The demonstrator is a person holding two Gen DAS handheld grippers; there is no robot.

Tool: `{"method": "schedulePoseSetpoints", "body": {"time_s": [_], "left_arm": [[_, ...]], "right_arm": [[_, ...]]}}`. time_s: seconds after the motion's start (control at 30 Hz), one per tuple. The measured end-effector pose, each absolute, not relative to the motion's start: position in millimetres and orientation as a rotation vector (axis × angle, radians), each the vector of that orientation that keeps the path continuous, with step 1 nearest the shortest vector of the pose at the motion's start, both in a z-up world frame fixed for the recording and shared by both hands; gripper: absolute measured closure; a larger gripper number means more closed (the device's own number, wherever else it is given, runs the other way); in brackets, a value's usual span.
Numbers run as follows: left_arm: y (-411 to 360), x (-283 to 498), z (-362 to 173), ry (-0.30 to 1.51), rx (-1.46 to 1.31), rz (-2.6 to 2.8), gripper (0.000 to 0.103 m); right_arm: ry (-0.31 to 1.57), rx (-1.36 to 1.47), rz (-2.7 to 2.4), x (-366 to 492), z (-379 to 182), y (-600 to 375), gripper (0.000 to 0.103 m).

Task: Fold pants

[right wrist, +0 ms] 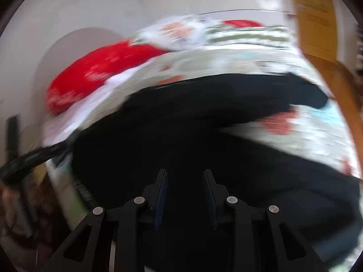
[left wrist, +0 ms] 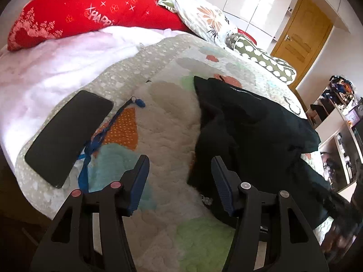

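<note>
Black pants (left wrist: 249, 136) lie crumpled on the patterned quilt (left wrist: 163, 122) of a bed, to the right in the left wrist view. My left gripper (left wrist: 180, 165) is open and empty, hovering over the quilt with its right finger at the pants' left edge. In the blurred right wrist view the pants (right wrist: 204, 124) spread across the bed. My right gripper (right wrist: 185, 176) is open, low over the black fabric, holding nothing.
A black phone (left wrist: 68, 136) and a blue lanyard (left wrist: 106, 131) lie on the quilt at the left. A red pillow (left wrist: 90, 15) and floral pillows (left wrist: 204, 18) are at the bed's head. A wooden door (left wrist: 301, 38) and cluttered shelves (left wrist: 340, 117) stand right.
</note>
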State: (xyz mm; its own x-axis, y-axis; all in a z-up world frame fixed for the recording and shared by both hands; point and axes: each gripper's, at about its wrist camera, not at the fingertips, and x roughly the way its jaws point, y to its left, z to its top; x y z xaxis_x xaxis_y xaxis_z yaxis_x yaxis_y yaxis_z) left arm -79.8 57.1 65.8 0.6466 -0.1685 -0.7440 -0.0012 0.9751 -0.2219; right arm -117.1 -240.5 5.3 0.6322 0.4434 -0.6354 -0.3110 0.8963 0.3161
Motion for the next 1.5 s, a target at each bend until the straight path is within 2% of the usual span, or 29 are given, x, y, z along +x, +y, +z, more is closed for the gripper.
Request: {"method": "schedulePoseSetpoints", "body": {"time_s": [0.07, 0.17, 0.27, 0.43, 0.5, 0.57, 0.63, 0.73, 0.8, 0.83, 0.87, 0.93, 1.1, 1.3, 1.43, 1.5], "left_arm": [[62.7, -73.1, 64.0, 0.861, -0.234, -0.076, 0.046], [70.1, -58.1, 59.5, 0.878, -0.273, -0.069, 0.045], [68.1, -44.0, 53.2, 0.903, -0.279, -0.091, 0.044], [63.4, -33.0, 44.8, 0.946, -0.310, -0.174, 0.044], [64.2, -31.6, 44.9, 0.969, -0.346, -0.199, 0.044], [65.4, -36.1, 54.0, 0.951, -0.352, -0.226, 0.044], [66.8, -43.3, 67.5, 0.913, -0.337, -0.243, 0.044], [72.0, -52.4, 84.4, 0.872, -0.314, -0.230, 0.044], [72.1, -54.9, 89.1, 0.864, -0.277, -0.203, 0.044], [71.0, -55.3, 90.6, 0.858, -0.252, -0.194, 0.044], [69.7, -56.0, 91.6, 0.853, -0.228, -0.186, 0.044], [69.0, -57.5, 92.8, 0.848, -0.190, -0.169, 0.044], [69.4, -54.1, 90.1, 0.851, -0.179, -0.149, 0.044], [58.9, -41.7, 70.8, 0.901, -0.162, -0.131, 0.044], [54.8, -20.8, 66.4, 0.932, -0.189, -0.144, 0.044], [50.4, -3.7, 67.6, 0.941, -0.190, -0.152, 0.044]], "right_arm": [[0.746, 0.123, 0.545, -124.0, 7.6, -207.2, 0.055], [0.722, -0.017, 0.649, -132.7, 6.3, -149.5, 0.052], [0.733, -0.111, 0.680, -130.9, -1.1, -107.6, 0.052], [0.725, -0.091, 0.687, -105.1, -16.4, -78.5, 0.052], [0.768, -0.026, 0.700, -88.5, -21.2, -86.9, 0.064], [0.792, 0.159, 0.747, -74.7, -16.2, -112.9, 0.078], [0.773, 0.346, 0.750, -63.7, -11.7, -142.5, 0.081], [0.807, 0.482, 0.756, -54.8, -17.8, -157.3, 0.081], [0.919, 0.391, 0.847, -60.6, -26.9, -132.5, 0.081], [0.941, 0.306, 0.859, -67.8, -27.0, -119.4, 0.075], [0.913, 0.166, 0.862, -82.8, -22.0, -104.5, 0.071], [0.859, 0.060, 0.859, -97.5, -11.6, -96.2, 0.069], [0.739, 0.155, 0.784, -99.4, 9.0, -110.7, 0.070], [0.824, -0.027, 0.731, -87.5, -25.0, -57.6, 0.073], [0.816, -0.047, 0.787, -83.3, -4.4, -76.6, 0.073], [0.780, 0.018, 0.755, -72.8, 15.1, -117.2, 0.066]]}}
